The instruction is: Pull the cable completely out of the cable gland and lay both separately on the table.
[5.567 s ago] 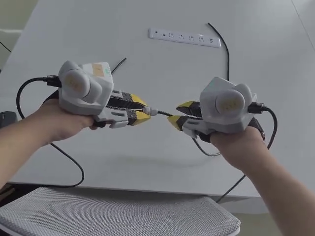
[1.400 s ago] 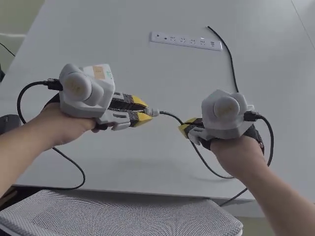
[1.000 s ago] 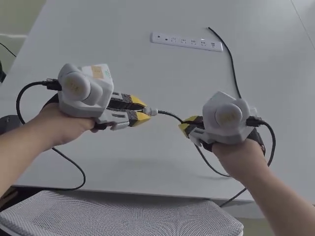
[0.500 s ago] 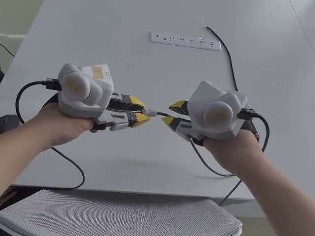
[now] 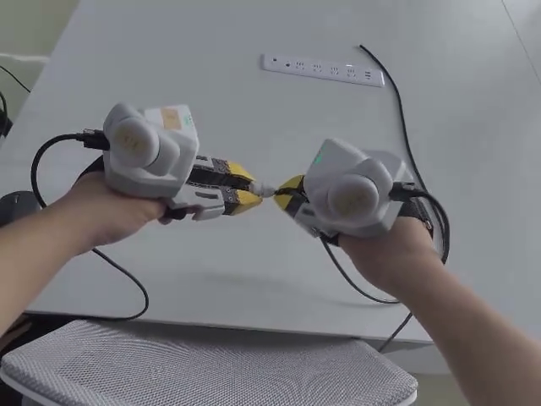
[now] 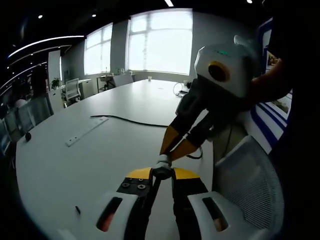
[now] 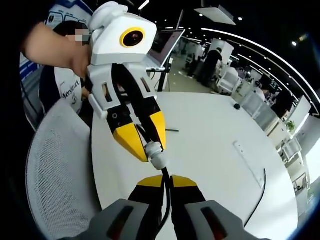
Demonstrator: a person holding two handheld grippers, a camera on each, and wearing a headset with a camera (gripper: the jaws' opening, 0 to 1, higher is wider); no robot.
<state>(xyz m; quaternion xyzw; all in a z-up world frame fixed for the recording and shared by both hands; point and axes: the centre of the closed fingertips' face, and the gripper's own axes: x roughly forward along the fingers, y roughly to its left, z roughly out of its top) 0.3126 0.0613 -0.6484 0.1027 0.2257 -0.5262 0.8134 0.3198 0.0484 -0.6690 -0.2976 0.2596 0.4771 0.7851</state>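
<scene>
White plastic marks the cable gland (image 5: 265, 192), which hangs in the air above the near edge of the pale grey worktop (image 5: 211, 101), between two hand-held tools that meet tip to tip. The left tool (image 5: 249, 188) is clamped on the gland. In the left gripper view its yellow tips (image 6: 162, 173) close on the fitting (image 6: 162, 162), with the right tool (image 6: 172, 149) coming in from the upper right, its tips almost touching the gland.

The right tool (image 5: 286, 193) is closed on the black cable (image 5: 342, 269) just beside the gland. The right gripper view shows this best: the cable (image 7: 165, 173) leaves the end of the gland (image 7: 156, 152) and passes straight down between the tool's own jaws (image 7: 167, 181), which press together on it. The left tool (image 7: 150, 145) points down from above, with the gland at its tips. So the cable sits in the gland, and neither lies on the worktop (image 7: 210, 145).

Below the right hand, a black loop of cable hangs and touches the worktop. Farther back lies a white power strip (image 5: 321, 69), with its black cord (image 5: 401, 110) running along the right side. A grey mesh chair (image 5: 211, 372) stands at the near edge.
</scene>
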